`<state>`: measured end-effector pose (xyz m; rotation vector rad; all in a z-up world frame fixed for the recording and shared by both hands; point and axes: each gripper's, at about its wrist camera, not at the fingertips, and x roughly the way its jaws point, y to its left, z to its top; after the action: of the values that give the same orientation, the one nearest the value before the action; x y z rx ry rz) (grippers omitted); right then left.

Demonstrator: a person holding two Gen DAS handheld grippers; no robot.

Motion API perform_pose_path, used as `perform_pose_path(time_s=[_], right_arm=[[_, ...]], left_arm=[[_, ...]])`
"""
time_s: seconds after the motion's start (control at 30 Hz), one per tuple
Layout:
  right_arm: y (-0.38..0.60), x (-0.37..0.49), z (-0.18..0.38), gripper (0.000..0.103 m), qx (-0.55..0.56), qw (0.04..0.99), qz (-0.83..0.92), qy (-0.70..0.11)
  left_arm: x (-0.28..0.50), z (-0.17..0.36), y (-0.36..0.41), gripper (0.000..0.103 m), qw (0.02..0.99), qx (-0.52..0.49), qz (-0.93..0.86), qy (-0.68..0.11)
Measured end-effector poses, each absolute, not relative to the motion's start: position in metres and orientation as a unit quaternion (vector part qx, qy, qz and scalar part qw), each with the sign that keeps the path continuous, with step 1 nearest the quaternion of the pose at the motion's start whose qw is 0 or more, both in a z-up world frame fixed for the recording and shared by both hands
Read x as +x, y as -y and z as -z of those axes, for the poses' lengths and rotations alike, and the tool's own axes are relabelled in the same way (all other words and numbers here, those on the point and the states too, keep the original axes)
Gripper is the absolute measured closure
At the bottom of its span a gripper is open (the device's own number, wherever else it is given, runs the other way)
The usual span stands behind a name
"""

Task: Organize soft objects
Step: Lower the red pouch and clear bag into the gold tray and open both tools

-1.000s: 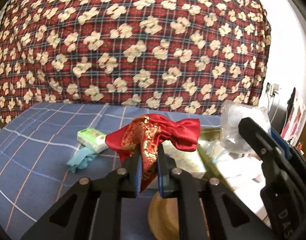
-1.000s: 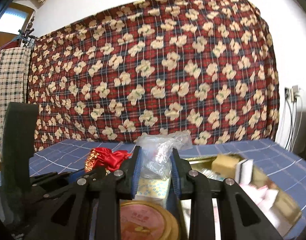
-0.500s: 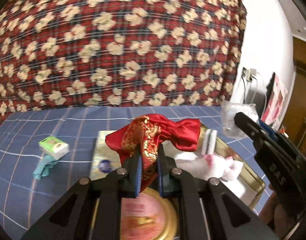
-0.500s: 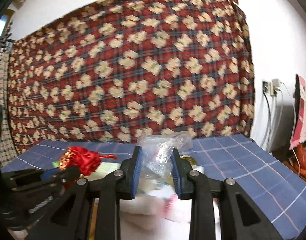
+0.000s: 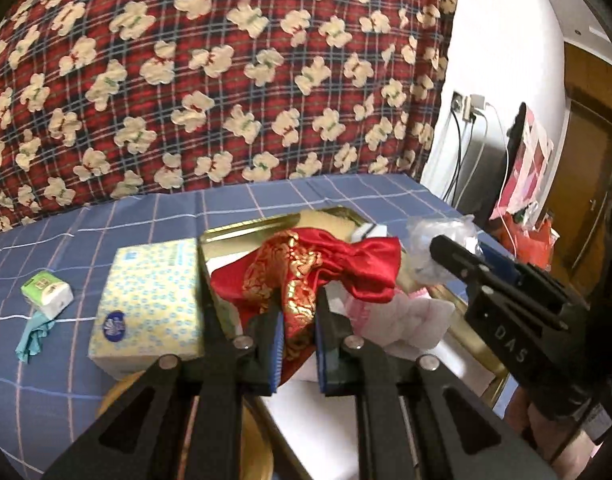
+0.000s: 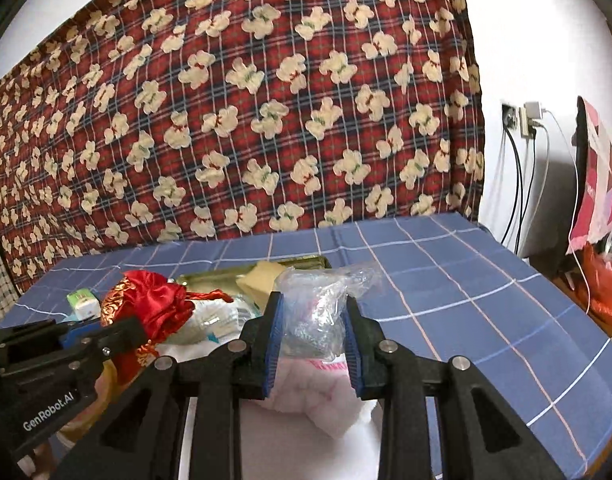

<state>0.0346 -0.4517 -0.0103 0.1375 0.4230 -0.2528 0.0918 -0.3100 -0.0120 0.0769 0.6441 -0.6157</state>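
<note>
My left gripper (image 5: 299,322) is shut on a red satin pouch with gold trim (image 5: 318,268), held above the gold tin tray (image 5: 242,232). The same pouch (image 6: 154,304) shows at the left of the right wrist view, in the left gripper (image 6: 118,332). My right gripper (image 6: 312,320) is shut on a crumpled clear plastic bag (image 6: 322,296), also over the tray (image 6: 210,278); that bag (image 5: 442,240) appears at the right in the left wrist view. A white-and-pink soft cloth (image 6: 326,396) lies in the tray below both grippers.
A yellow tissue pack (image 5: 150,296) lies left of the tray on the blue checked sheet (image 6: 466,280). Farther left are a small green tissue packet (image 5: 46,292) and a teal cloth (image 5: 32,338). A round gold lid (image 5: 250,440) sits under my left gripper. Cables hang at the right wall.
Both grippers have swung to the right over the tray, each keeping its grip. The tissue pack and green packet now sit farther left in view.
</note>
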Motion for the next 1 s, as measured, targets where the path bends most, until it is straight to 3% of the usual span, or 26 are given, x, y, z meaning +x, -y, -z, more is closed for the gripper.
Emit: perform_pose_path(time_s=[0.23,0.3,0.37,0.43,0.57,1.0], right_arm=[[0.46,0.03,0.014,0.07,0.076,0.966,0.125,-0.215],[0.461,0.03,0.016,0.058,0.079,0.965,0.118,-0.22],[0.463,0.029,0.017,0.028,0.086,0.965,0.116,-0.22],[0.463,0.026,0.017,0.027,0.088,0.966,0.117,-0.214],[0.459,0.022,0.013,0.027,0.078,0.968,0.122,-0.204],[0.425,0.025,-0.001,0.027,0.083,0.976,0.065,-0.19]], left_arm=[[0.084,0.018,0.317,0.089,0.897,0.044,0.306,-0.317],[0.082,0.018,0.318,0.077,0.898,0.053,0.301,-0.316],[0.079,0.016,0.316,0.062,0.902,0.054,0.297,-0.309],[0.075,0.011,0.312,0.058,0.905,0.056,0.297,-0.3],[0.07,0.002,0.293,0.039,0.917,0.049,0.284,-0.277],[0.097,-0.004,0.207,0.035,0.943,0.011,0.205,-0.261]])
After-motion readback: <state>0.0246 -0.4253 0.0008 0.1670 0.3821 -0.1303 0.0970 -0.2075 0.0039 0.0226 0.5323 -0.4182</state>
